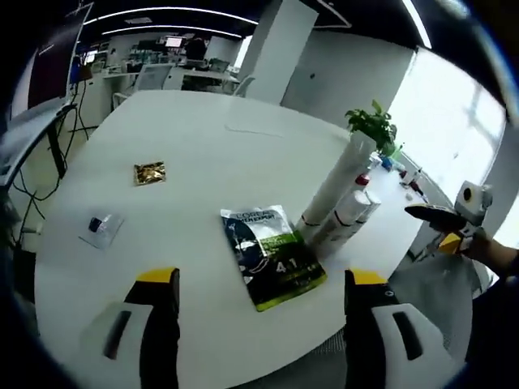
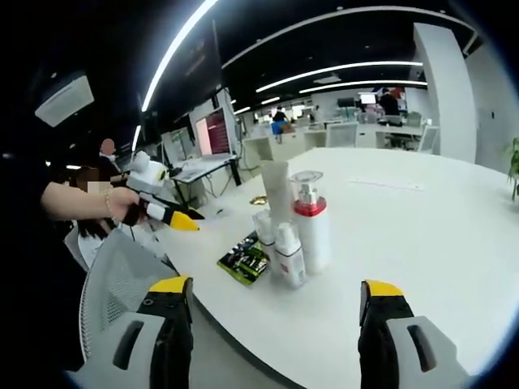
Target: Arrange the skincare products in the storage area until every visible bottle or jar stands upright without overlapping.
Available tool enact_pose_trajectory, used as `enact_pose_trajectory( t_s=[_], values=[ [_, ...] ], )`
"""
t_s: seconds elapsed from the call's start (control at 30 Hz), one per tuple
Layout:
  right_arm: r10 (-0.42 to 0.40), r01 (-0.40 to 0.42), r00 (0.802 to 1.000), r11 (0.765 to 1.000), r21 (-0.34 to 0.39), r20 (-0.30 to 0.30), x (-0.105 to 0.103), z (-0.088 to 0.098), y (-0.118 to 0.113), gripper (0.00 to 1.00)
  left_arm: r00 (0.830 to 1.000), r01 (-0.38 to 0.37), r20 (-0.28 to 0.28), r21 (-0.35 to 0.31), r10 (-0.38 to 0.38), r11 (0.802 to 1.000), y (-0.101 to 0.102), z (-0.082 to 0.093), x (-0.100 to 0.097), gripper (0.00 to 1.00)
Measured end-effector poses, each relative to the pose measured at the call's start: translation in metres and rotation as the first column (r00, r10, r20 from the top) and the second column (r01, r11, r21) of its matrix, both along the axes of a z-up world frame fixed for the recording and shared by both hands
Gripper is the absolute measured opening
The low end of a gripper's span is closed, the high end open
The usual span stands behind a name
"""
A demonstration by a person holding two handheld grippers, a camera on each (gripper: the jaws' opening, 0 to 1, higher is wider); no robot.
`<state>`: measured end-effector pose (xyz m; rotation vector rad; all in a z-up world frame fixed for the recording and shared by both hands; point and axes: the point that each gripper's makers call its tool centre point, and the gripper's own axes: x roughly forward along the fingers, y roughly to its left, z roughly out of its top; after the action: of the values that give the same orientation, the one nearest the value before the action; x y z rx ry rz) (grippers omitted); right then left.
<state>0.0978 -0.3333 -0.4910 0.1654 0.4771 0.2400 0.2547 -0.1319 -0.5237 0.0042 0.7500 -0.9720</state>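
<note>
Several skincare products stand together near the table's edge: a tall white tube [image 1: 338, 188] [image 2: 276, 194], a pump bottle with a red collar [image 2: 312, 223] and two small white bottles [image 2: 289, 255] [image 1: 350, 215]. In the right gripper view they stand upright, close together. A green and white packet [image 1: 272, 255] [image 2: 243, 259] lies flat beside them. My left gripper [image 1: 261, 277] [image 2: 180, 217] is open and empty, hovering short of the packet. My right gripper [image 2: 276, 285] [image 1: 442, 215] is open too, held off the table's edge and apart from the bottles.
On the white table [image 1: 203, 138] lie a gold packet [image 1: 150, 172] and a small clear packet [image 1: 101, 227]. A potted plant [image 1: 373, 126] stands behind the tube. A grey mesh chair [image 2: 122, 279] sits by the table's edge. Desks and chairs fill the room behind.
</note>
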Motion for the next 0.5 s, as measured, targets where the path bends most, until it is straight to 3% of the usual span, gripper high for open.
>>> enact_pose_trajectory(
  t_s=[0.07, 0.33, 0.5],
  values=[
    [0.001, -0.001, 1.000, 1.000, -0.002, -0.001, 0.000, 0.000, 0.001, 0.87, 0.999, 0.014, 0.050, -0.018, -0.013, 1.000, 0.002, 0.014, -0.009, 0.79],
    [-0.002, 0.002, 1.000, 1.000, -0.005, -0.005, -0.001, -0.001, -0.001, 0.86, 0.991, 0.036, 0.125, 0.020, -0.038, 0.999, 0.008, 0.027, -0.028, 0.88],
    [0.000, 0.000, 1.000, 1.000, -0.003, -0.005, 0.000, 0.000, -0.001, 0.86, 0.992, 0.024, 0.126, -0.028, -0.020, 0.999, 0.008, 0.040, -0.033, 0.95]
  ],
)
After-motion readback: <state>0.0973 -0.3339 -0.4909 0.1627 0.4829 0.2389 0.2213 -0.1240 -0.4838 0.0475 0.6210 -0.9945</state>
